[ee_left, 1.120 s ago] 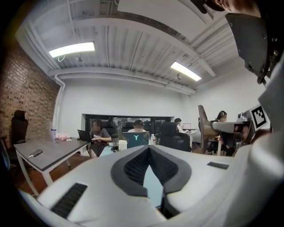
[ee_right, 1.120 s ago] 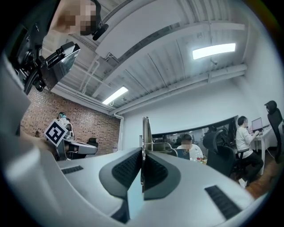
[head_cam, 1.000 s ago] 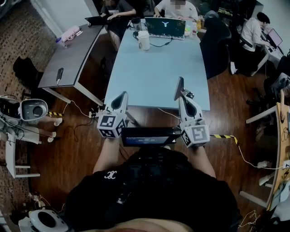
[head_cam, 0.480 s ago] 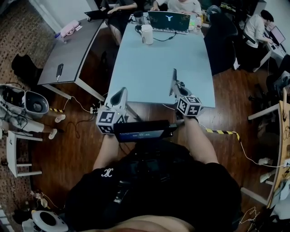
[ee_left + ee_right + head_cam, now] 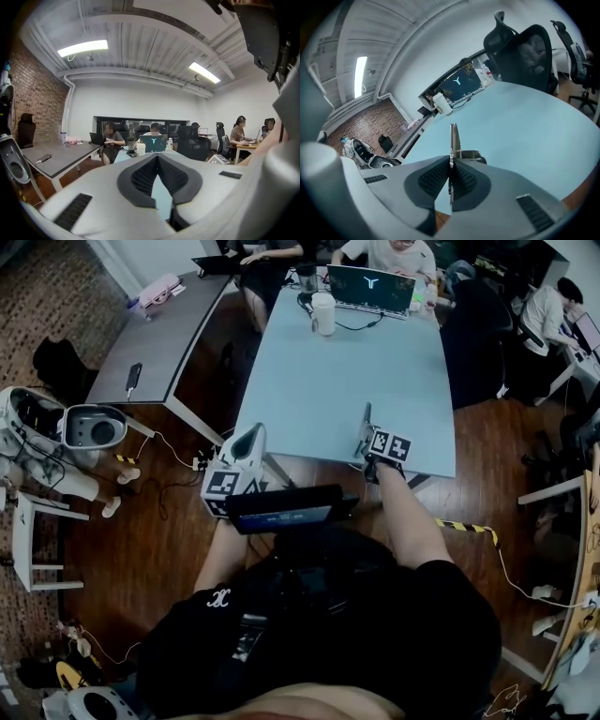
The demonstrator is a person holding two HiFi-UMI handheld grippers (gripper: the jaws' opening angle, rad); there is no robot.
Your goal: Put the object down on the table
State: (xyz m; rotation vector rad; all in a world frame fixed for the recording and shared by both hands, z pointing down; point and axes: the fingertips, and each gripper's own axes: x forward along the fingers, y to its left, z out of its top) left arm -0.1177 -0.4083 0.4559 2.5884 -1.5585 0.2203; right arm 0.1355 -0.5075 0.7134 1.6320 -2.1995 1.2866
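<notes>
Thin metal piece (image 5: pixel 453 136) is pinched edge-on in the right gripper (image 5: pixel 451 164) — held over the blue table (image 5: pixel 525 117), near its front edge. If released tilted, it may be toppled off. Left gripper (image 5: pixel 158 158) is pressed together, empty.

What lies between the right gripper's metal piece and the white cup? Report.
Nothing: bare blue table from the metal piece in the right gripper to the white cup, seen in the head view.

Pale blue table (image 5: pixel 347 390): laptop (image 5: pixel 370 289), white cup (image 5: pixel 323 313) at far end.
</notes>
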